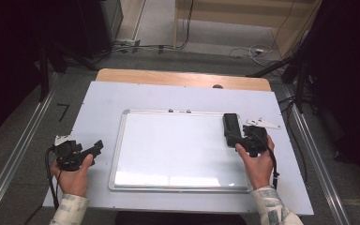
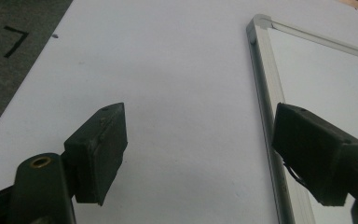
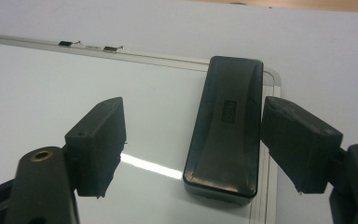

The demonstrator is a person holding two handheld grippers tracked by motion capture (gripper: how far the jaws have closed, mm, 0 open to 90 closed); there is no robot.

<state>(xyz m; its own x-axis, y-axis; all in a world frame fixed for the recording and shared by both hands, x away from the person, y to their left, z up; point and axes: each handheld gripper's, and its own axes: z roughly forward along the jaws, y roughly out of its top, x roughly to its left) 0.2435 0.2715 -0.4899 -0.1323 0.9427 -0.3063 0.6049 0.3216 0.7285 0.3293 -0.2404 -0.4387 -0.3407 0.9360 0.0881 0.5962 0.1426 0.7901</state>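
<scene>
Resting at the table's left edge: left gripper (image 1: 97, 147), jaws wide, empty, clear of the work | whiteboard (image 1: 178, 145) flat mid-table | eraser (image 3: 226, 126) on its far right corner (handy for wiping) | right gripper (image 3: 193, 140), jaws spread astride eraser, pads not pressing.

The right gripper (image 1: 238, 136) hovers at the black eraser (image 1: 231, 123) on the whiteboard (image 1: 168, 150); left gripper (image 1: 91, 149) beside its frame.

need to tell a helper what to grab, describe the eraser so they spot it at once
Find the whiteboard lying flat on the table. The eraser sits at its far right corner, between the open right gripper fingers. It is a dark, rounded oblong block, the one loose thing on the board.
</scene>
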